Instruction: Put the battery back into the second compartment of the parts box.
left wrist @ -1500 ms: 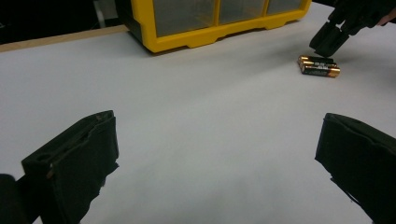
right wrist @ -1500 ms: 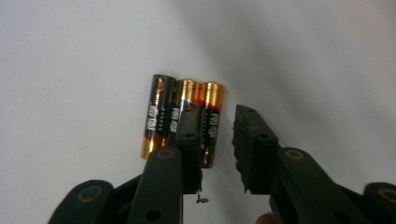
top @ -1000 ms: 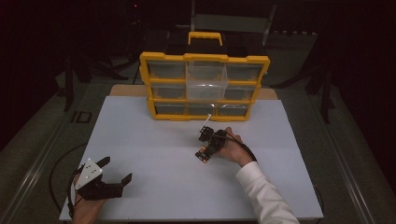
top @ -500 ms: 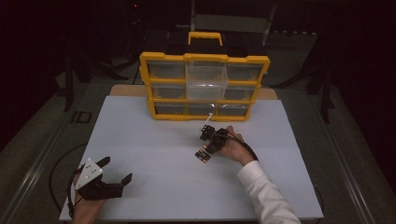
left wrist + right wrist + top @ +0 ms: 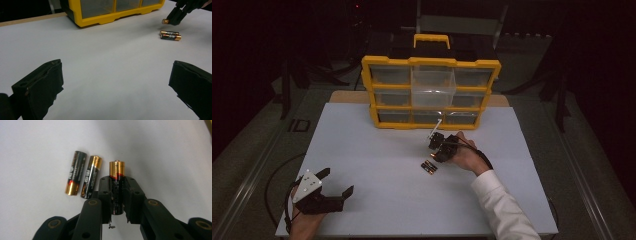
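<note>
Partly hidden battery (image 5: 116,187) (fingers (image 5: 105,195) clamped)

I'm looking into a dim lab or studio set up for recording. A white table (image 5: 377,150) sits among dark stands (image 5: 287,85), with a yellow parts organiser (image 5: 430,92) at its far edge

A yellow plastic drawer cabinet (image 5: 430,92) stands at the far edge of the white table board (image 5: 377,155). Before it, right of centre, two black-and-copper batteries (image 5: 429,166) lie side by side, just left of the right gripper (image 5: 440,150) clamping a third battery (image 5: 116,186). The left gripper (image 5: 324,192) sits at the near left corner.
</note>
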The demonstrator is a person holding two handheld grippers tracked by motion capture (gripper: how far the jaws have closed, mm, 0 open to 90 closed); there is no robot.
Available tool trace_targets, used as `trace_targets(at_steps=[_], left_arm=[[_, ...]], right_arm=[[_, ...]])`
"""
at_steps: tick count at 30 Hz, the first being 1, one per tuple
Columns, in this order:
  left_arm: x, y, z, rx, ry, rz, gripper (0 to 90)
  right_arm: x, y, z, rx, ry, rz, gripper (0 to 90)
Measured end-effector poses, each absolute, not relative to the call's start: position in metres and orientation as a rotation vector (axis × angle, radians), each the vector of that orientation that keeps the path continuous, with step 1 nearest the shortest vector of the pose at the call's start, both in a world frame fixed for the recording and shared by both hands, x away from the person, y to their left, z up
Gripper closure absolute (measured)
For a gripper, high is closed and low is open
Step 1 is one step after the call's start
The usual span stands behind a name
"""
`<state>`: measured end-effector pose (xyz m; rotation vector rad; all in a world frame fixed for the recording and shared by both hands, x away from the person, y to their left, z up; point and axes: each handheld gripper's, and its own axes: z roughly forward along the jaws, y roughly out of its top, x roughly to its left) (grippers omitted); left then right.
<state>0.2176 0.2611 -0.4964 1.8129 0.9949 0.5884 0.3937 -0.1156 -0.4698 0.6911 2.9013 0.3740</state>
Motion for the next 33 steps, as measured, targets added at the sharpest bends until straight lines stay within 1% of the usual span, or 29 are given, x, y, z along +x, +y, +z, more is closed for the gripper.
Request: trace_targets(at_steps=[4,5,14,16,18,33], left_arm=[[0.217,0.261,-0.496,1.811,0.994,0.589,0.1],[0.217,0.261,-0.496,1.809,0.994,0.587,0.1],[0.217,0.261,-0.496,1.811,0.993,0.584,0.1],[0.217,0.261,-0.496,1.811,0.994,0.582,0.1],[0.217,0.26,-0.496,1.811,0.994,0.582,0.1],[0.218,0.26,-0.497,1.811,0.995,0.576,0.1]], right_arm=[[0.391,-0.116,-0.463,0.646,2.909,0.377,76.7],[0.389,-0.117,-0.456,0.585,2.907,0.379,76.7],[0.382,-0.119,-0.424,0.555,2.913,0.457,76.6],[0.381,-0.119,-0.421,0.556,2.913,0.463,76.6],[0.381,-0.12,-0.411,0.543,2.924,0.5,76.6],[0.384,-0.12,-0.368,0.479,2.934,0.607,76.6]])
